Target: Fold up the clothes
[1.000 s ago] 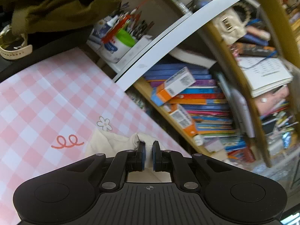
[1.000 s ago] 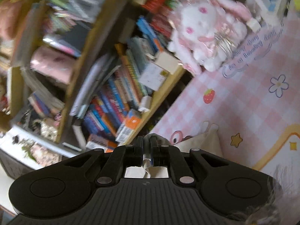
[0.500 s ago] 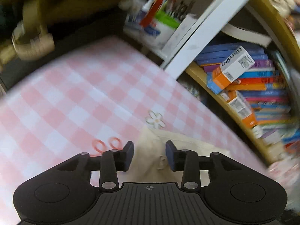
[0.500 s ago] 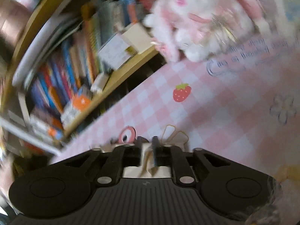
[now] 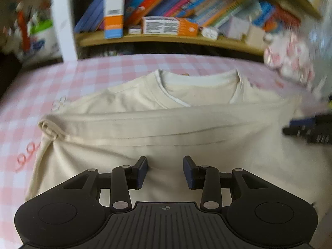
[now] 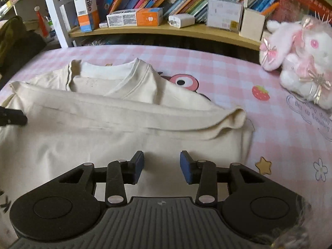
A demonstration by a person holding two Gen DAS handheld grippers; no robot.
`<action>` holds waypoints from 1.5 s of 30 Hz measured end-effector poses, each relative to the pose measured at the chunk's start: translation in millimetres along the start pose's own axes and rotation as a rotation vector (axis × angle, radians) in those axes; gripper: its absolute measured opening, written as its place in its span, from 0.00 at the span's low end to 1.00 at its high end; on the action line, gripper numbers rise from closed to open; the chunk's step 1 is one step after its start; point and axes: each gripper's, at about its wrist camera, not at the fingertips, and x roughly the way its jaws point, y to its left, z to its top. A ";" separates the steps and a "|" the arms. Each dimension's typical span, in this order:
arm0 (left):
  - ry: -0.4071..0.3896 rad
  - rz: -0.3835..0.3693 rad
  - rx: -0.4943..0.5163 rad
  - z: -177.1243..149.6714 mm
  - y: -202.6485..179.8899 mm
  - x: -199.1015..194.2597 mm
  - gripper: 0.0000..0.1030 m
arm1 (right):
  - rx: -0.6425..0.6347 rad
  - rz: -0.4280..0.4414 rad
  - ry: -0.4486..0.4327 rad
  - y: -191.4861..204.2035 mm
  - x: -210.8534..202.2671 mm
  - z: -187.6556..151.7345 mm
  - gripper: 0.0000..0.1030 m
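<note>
One fold looks done so far on this cream T-shirt (image 6: 128,128), judging by how it lies: the bottom part has been brought up over the chest, and its hem now runs as a long edge across the shirt just short of the collar (image 6: 116,76), which still peeks out on the far side. The shirt sits spread wide on the pink checked tablecloth (image 6: 217,70), with the bookshelf (image 6: 166,31) past the far edge and a fluffy pink-and-white bunny toy (image 6: 298,62) off at the far right, well apart from the fabric. The left gripper (image 5: 165,171) hangs over the near part of the shirt with its jaws apart and nothing between them, so it's let go. The right gripper (image 6: 161,166) is the same deal, jaws opening, no cloth pinched, only shirt lying underneath. From the right wrist view the folded hem bunches up a bit at its right end (image 6: 238,118), and from the left wrist view its left end (image 5: 49,126) is rumpled too, so the fold isn't super crisp. What's left, I'd guess: the shirt is still full width, so the sides need folding in, maybe one more halving, plus some smoothing of those corners.
</note>
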 end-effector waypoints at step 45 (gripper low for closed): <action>-0.212 0.223 -0.164 62.6 67.8 -13.6 0.39 | -0.013 -0.001 -0.129 -5.4 41.5 84.5 0.45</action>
